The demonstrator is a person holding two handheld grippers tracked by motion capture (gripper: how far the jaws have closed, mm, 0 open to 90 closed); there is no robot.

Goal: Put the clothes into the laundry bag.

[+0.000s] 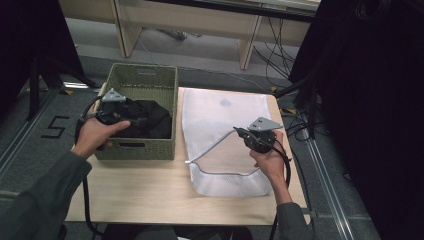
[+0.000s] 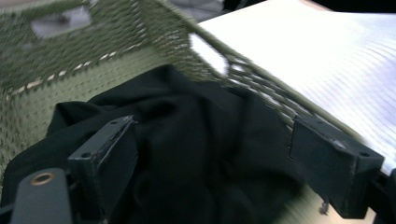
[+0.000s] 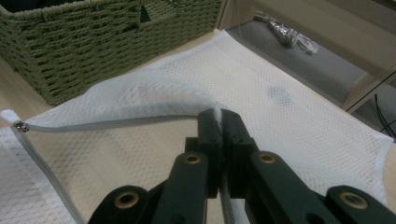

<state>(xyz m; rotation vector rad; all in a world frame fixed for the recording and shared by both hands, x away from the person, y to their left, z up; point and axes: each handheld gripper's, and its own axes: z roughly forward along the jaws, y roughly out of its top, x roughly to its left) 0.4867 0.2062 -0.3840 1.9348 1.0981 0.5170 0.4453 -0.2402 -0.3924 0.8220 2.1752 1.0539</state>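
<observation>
A green woven basket (image 1: 141, 78) stands at the table's back left, holding a black garment (image 1: 155, 119). My left gripper (image 1: 131, 120) is down inside the basket, open, its jaws wide apart over the black garment (image 2: 201, 140). A white mesh laundry bag (image 1: 220, 117) lies flat to the right of the basket, its zipper mouth toward me. My right gripper (image 1: 238, 131) is shut on the upper edge of the bag's opening (image 3: 187, 100) and lifts it, so the mouth gapes. The zipper pull (image 3: 18, 125) lies at the left end of the opening.
The wooden table (image 1: 140, 190) has bare room in front of the basket. The basket's near wall (image 3: 70, 51) stands close left of the bag. Cables (image 1: 295, 120) and black stands sit off the right edge; desk legs stand behind.
</observation>
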